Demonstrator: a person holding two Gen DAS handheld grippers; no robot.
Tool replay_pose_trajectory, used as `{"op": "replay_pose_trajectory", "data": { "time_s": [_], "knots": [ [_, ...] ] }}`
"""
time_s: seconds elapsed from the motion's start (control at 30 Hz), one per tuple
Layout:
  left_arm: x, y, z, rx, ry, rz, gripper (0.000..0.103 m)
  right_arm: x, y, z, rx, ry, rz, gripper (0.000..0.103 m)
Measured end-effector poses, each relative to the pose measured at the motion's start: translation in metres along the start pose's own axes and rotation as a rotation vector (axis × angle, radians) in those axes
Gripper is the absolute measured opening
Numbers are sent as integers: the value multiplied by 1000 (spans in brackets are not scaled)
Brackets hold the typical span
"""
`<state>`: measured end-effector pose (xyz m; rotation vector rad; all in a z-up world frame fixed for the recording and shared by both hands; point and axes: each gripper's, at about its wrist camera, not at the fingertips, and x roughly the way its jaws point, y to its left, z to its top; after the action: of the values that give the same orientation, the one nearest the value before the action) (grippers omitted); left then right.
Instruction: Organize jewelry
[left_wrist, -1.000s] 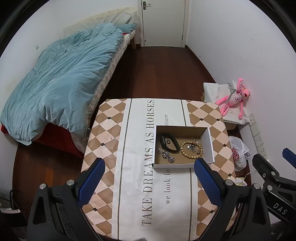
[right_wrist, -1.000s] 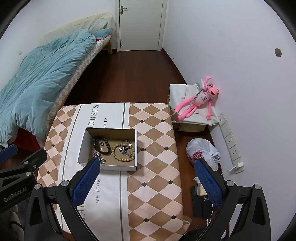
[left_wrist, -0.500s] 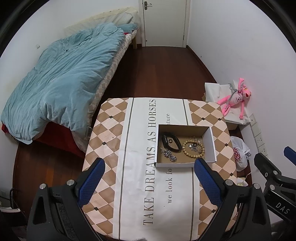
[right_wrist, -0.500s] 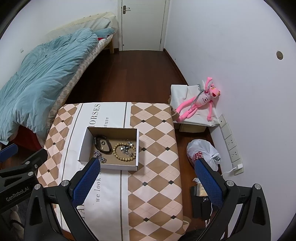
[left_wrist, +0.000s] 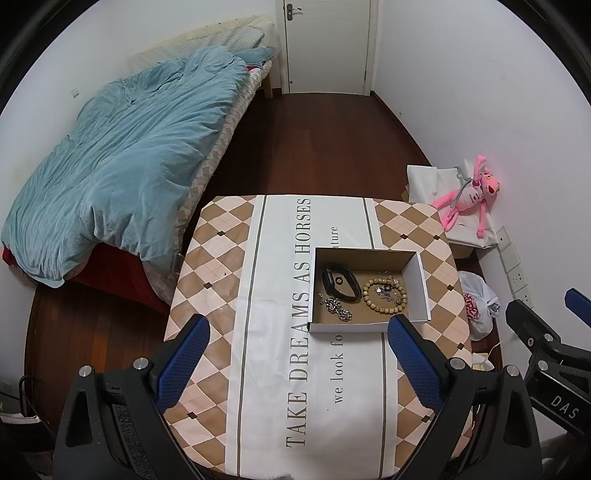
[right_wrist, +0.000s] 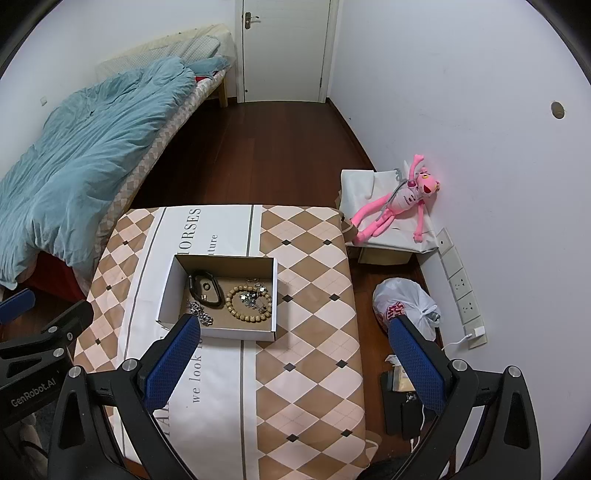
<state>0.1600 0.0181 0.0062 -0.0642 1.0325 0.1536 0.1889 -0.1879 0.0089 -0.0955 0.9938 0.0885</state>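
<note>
Both the left tongs (left_wrist: 295, 354) and right tongs (right_wrist: 295, 350) hang wide open and empty above the tabletop (left_wrist: 221, 280), and the light, slippery silver chain (left_wrist: 335, 307) in the shallow cardboard box (left_wrist: 419, 291) probably wants pinching mid-bunch.

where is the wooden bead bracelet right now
In both wrist views the wooden bead bracelet lies inside the open cardboard box, on its right half, beside the black smartwatch.
</note>
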Motion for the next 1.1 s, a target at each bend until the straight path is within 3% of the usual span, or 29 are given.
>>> {"op": "replay_pose_trajectory", "data": {
  "time_s": [1.1],
  "knots": [
    [-8,-3,3,7,-18,-5,98,-7,0,3,5,-15,2,103]
  ]
}}
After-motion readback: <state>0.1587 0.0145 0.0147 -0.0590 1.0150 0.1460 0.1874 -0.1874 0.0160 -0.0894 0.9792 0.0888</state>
